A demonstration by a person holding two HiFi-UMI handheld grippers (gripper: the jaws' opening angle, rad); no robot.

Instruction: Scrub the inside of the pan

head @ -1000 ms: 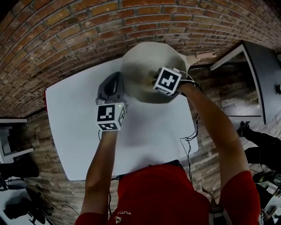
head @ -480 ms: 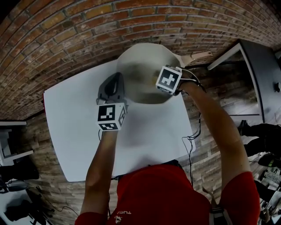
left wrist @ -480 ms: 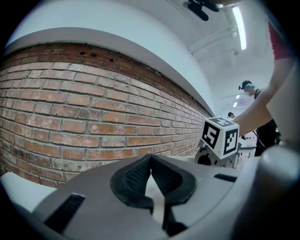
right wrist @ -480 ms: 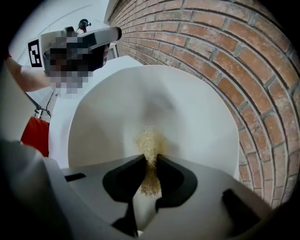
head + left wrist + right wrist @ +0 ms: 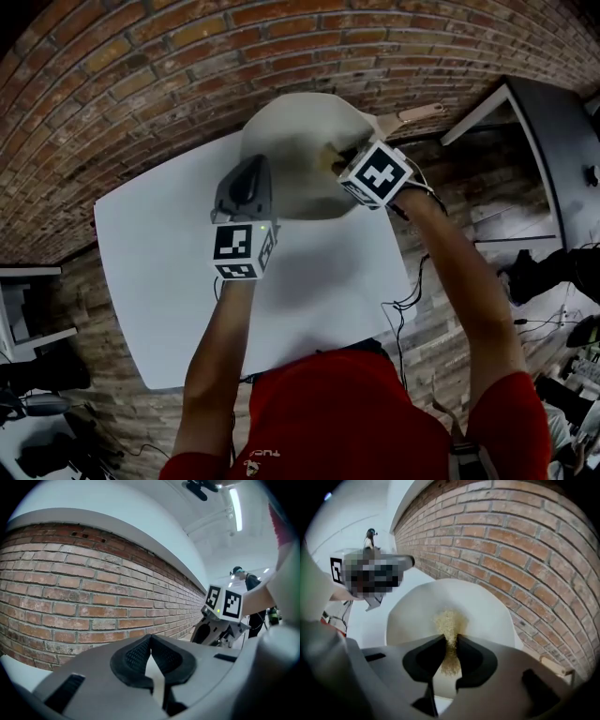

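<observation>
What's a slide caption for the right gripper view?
Right gripper jaws shut on a tan scrubber inside the white pan, brick wall behind.

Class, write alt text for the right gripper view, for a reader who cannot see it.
The right gripper has its fingers shut on a tan scrubbing pad, which reaches into the inside of a cream pan. A brick wall rises behind and to the right.

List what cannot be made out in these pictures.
- Head view: the right claw covers where the scourer meets the pan.
- Left gripper view: the left claw itself blocks the pan's inside.
- Right gripper view: a mosaic patch covers most of the left claw.
</observation>
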